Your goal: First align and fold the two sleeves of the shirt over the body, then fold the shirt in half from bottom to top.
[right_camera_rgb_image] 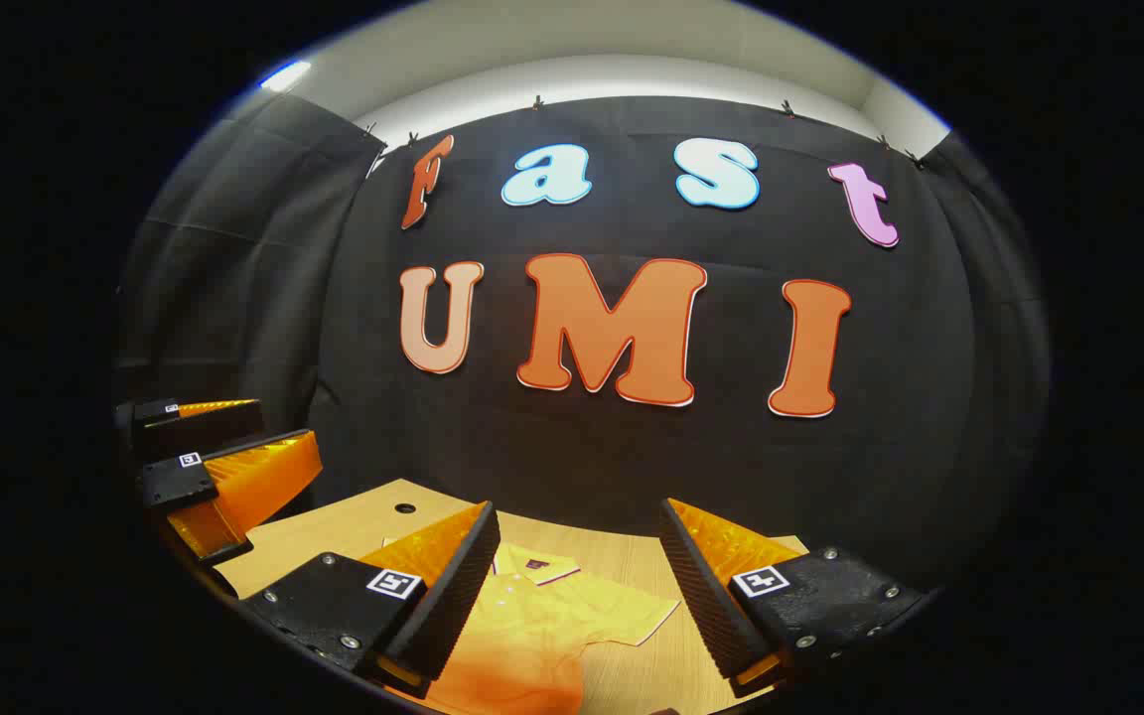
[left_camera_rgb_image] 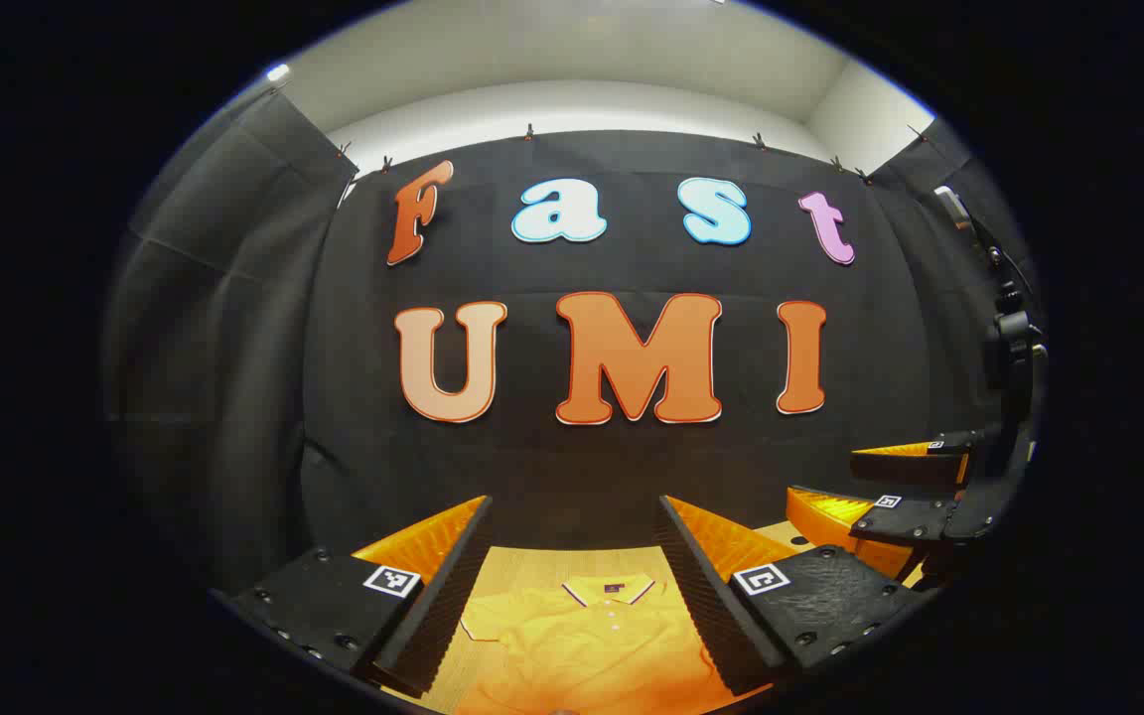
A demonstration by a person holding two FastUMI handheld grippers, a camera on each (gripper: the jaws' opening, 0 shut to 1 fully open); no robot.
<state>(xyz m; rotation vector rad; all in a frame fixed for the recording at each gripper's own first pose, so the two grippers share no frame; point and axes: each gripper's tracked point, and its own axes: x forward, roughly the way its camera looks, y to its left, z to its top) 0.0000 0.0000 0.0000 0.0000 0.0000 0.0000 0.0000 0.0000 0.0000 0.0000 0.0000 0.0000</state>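
Yellow cloth lies below me: the shirt (left_camera_rgb_image: pixel 582 636) is spread flat on the wooden bench (left_camera_rgb_image: pixel 532 566), collar toward the far edge by the booth's black wall, buttons running down its front.

Starting at the left, my left gripper (left_camera_rgb_image: pixel 572 586) hangs above the shirt with its jaws wide apart and nothing between them. In the left gripper view the collar sits in the gap between my two fingers (left_camera_rgb_image: pixel 433 606), and the shirt's body fills the space below it, down to the near edge of what I can see. One short sleeve shows just beside the left finger, lying flat on the wood. Neither finger touches the cloth as far as I can tell.

Further right in that same view, my right gripper (left_camera_rgb_image: pixel 890 487) is in the air, well apart from the left one, its jaws also standing open.

In the right gripper view, the left gripper (right_camera_rgb_image: pixel 214 447) shows at the left side, raised above the bench's left part, near a small dark hole (right_camera_rgb_image: pixel 405 508) in the wood. Then my right gripper (right_camera_rgb_image: pixel 577 586): jaws wide, holding nothing. Between its fingers (right_camera_rgb_image: pixel 453 596) I see the collar and the shirt's (right_camera_rgb_image: pixel 532 626) other short sleeve, spread out flat toward the right. Bare bench (right_camera_rgb_image: pixel 632 675) wood lies beyond that sleeve, under the right finger.
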